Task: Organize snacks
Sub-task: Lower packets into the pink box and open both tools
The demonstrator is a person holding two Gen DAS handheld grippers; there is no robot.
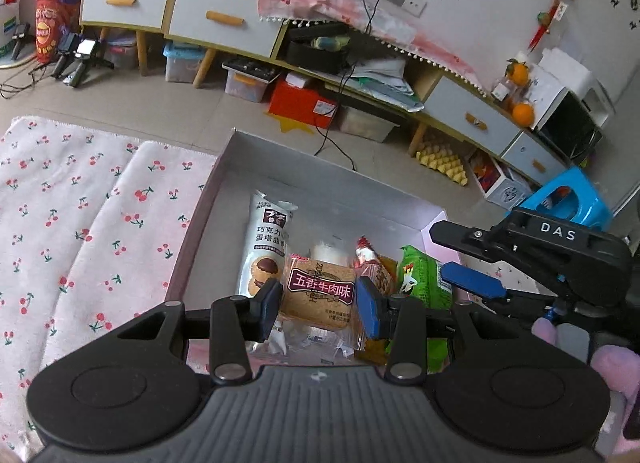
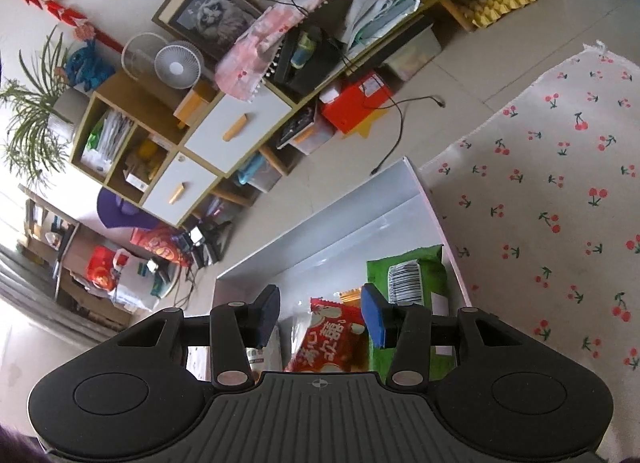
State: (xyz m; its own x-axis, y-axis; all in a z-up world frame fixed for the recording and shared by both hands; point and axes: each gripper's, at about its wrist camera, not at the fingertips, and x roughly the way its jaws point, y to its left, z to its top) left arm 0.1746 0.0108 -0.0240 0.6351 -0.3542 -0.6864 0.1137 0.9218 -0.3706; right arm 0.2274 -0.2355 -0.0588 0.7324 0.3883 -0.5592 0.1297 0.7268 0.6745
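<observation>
Two grippers [image 1: 318, 305] [image 2: 320, 317] over one box [image 1: 236, 167] of five snack packets [image 1: 318, 291].

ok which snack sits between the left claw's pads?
The tan biscuit pack with the maroon label; the white cookie pack and green pack lie outside.

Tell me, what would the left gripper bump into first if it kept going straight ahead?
Most likely the brown cracker packet, which sits right between the left gripper's blue pads in the white box. The pads seem to flank or grip it already, though depth is hard to judge.
</observation>
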